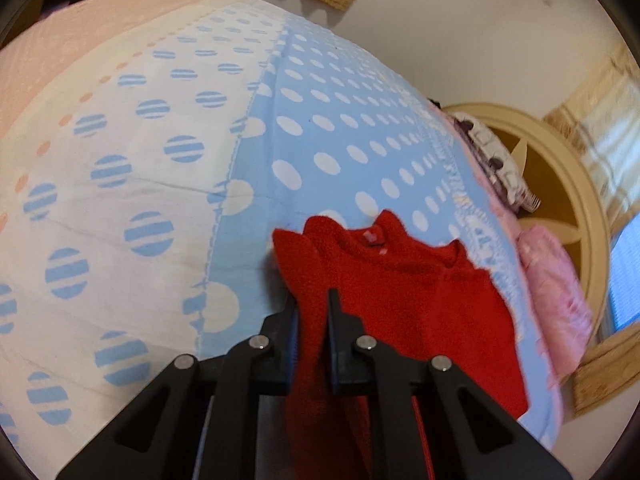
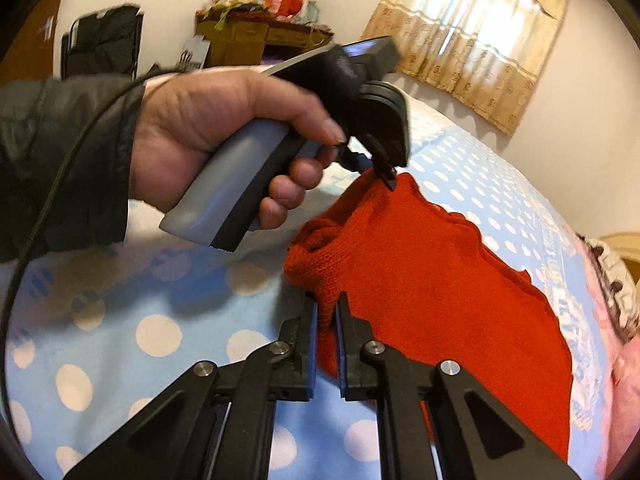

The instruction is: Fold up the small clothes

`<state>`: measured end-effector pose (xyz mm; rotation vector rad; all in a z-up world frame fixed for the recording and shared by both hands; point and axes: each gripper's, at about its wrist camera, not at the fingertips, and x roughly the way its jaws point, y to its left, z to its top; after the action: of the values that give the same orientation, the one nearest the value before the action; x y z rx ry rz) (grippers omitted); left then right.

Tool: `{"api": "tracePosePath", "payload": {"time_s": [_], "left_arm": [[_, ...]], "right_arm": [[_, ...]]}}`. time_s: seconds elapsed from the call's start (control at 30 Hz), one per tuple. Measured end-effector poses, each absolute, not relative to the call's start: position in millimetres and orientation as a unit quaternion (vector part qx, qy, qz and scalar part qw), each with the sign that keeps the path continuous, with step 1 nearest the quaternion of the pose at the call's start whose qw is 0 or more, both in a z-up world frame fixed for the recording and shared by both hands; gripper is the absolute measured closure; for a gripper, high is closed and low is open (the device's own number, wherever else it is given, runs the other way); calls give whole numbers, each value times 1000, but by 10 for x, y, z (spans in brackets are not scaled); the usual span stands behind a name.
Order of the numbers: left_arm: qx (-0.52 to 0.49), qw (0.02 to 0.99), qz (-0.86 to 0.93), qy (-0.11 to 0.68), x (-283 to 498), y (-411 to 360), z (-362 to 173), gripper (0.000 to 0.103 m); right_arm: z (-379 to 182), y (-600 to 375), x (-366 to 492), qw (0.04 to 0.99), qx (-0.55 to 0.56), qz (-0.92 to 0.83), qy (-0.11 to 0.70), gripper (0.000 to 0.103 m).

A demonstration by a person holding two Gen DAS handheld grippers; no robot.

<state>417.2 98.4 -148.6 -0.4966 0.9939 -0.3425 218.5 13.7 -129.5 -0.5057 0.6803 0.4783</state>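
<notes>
Red knit sweater point(image 2: 432, 288): lies on the bed, on the blue white-dotted part of the sheet point(image 1: 340, 120), neck opening away from the left camera. One edge pinched in the left gripper point(image 1: 312, 308), jaws nearly closed on the fabric. Another edge pinched in the right gripper point(image 2: 327, 312), jaws narrow and holding the knit. Left hand point(image 2: 224, 128), in a dark sleeve, grips a grey handle; a black cable runs along the wrist.

Bed: sheet in panels, blue with white dots, white with striped blue dots, pink at the far side. Pink bedding point(image 1: 556, 292) and a patterned pillow beside a cream headboard point(image 1: 560, 148).

Room: pale walls, tan curtain point(image 2: 472, 32) over a lit window, wooden cabinet point(image 2: 248, 40) with clutter on top.
</notes>
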Motion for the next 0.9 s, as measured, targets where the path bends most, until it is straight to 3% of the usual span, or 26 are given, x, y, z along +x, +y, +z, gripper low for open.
{"api": "tracePosePath", "payload": {"time_s": [0.33, 0.9], "left_arm": [[-297, 827, -183, 441, 4219, 857, -1177, 91], [-274, 838, -220, 418, 4307, 111, -737, 92]], "right_arm": [[-1056, -324, 2117, 909, -188, 211, 305, 97], [-847, -1026, 2036, 937, -118, 159, 287, 98]]}}
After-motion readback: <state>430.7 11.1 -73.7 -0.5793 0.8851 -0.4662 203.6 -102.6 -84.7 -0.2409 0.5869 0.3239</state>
